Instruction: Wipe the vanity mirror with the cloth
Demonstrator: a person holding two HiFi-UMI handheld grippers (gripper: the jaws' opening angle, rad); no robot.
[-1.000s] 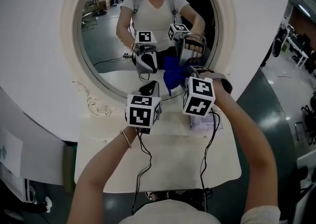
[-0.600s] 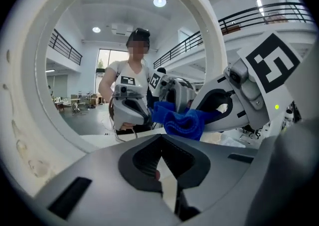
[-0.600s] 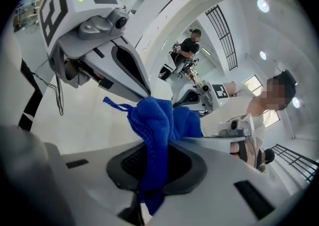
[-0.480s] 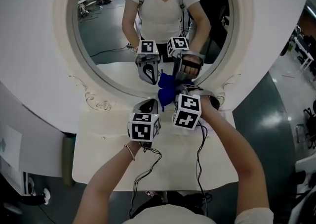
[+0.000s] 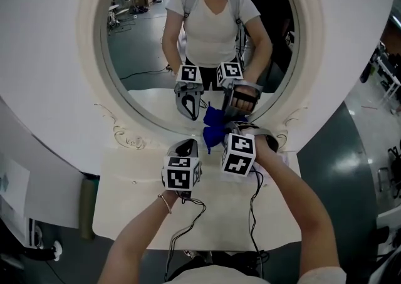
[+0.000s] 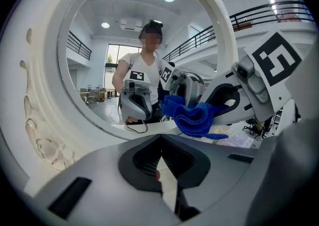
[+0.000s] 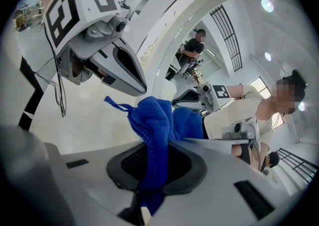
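We judge the step in hand to be the laying of the cloth on the glass, with the wiping proper not yet begun. The right gripper (image 7: 149,172) has its fingers clamped on the blue cloth (image 7: 152,120). A bunched fold stands out above the fingers and a short tail hangs below them. In the head view the cloth sits at the bottom of the vanity mirror (image 5: 141,44), low and a little right of the middle, and it runs straight into its own blue reflection. From this we take it to be touching the glass or just beside it, though we cannot tell which.

The left gripper (image 6: 159,172) sits just beside the right one, low over the cream bench (image 5: 135,198). Its fingers are together with nothing between them, and it points at the lower part of the ornate frame (image 5: 94,57). It seems to have no part in the wipe for now.

The next move, as we judge it, calls for pressing the bunched fold flat against the glass and then sweeping it across. Nearly the whole oval lies above and to either side of the cloth, so the strokes have to climb well up from this bottom edge. The hold looks firm enough, but little cloth stands clear of the fingers — they could touch the glass if the right gripper tilts.
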